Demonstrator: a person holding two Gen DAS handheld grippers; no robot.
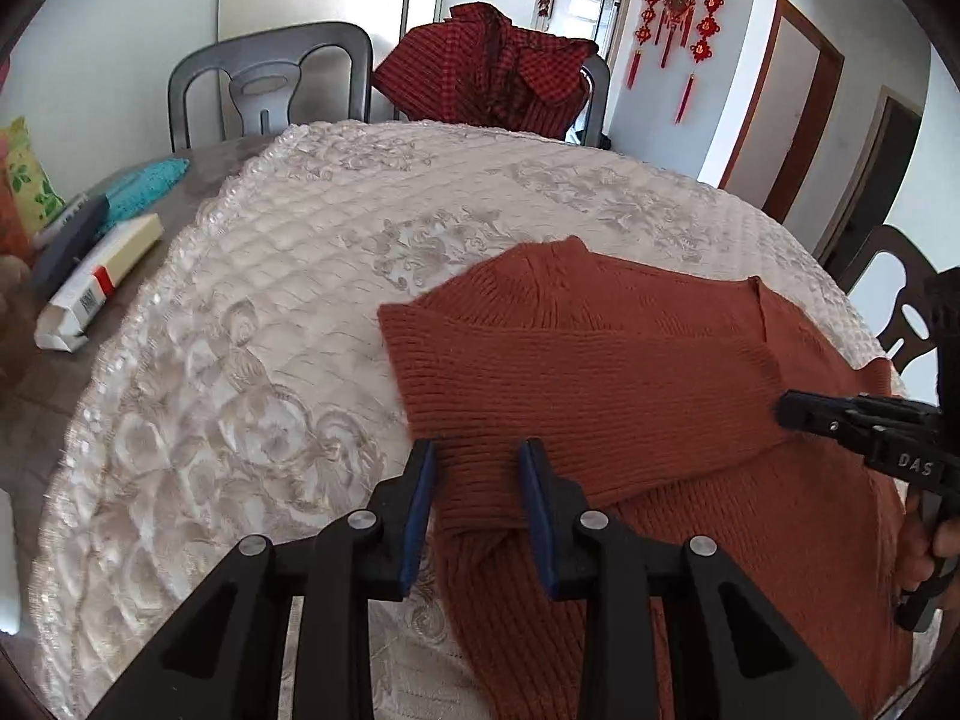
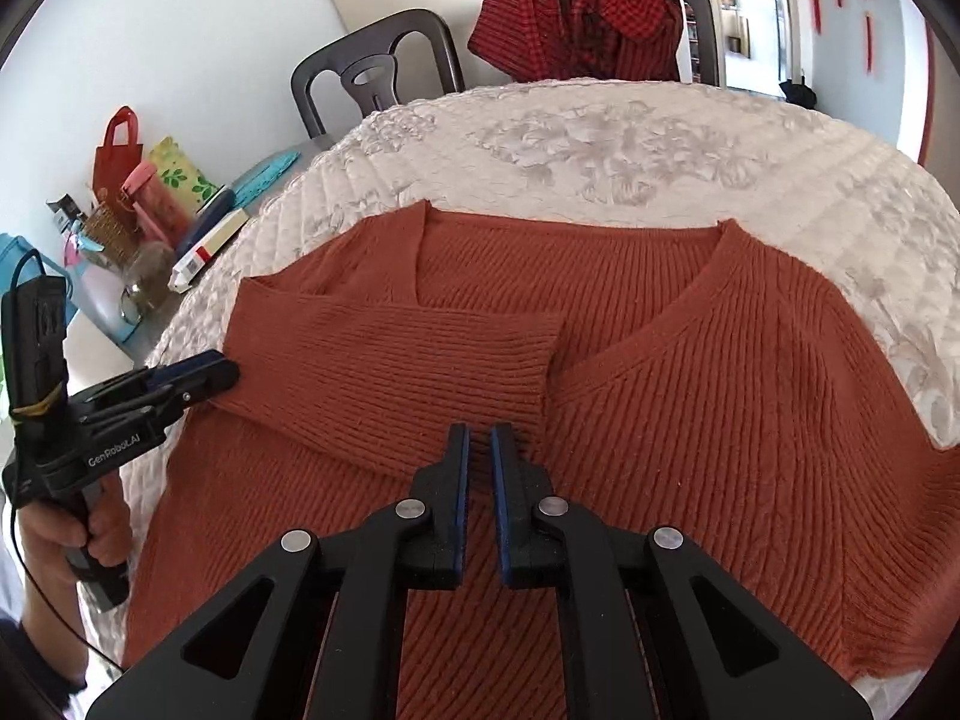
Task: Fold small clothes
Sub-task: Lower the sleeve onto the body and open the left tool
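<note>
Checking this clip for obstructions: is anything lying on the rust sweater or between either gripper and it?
Nothing visible. The rust sweater lies flat on the quilted cloth, one sleeve folded across it. The left gripper and right gripper are directly over the knit.

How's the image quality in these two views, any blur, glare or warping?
Left wrist view: strong fisheye bending, dark corners, the sweater cuff edge smeared, the box at left soft. Right wrist view: same curvature, the sweater ribs crisp, the bright doorway washed out.
</note>
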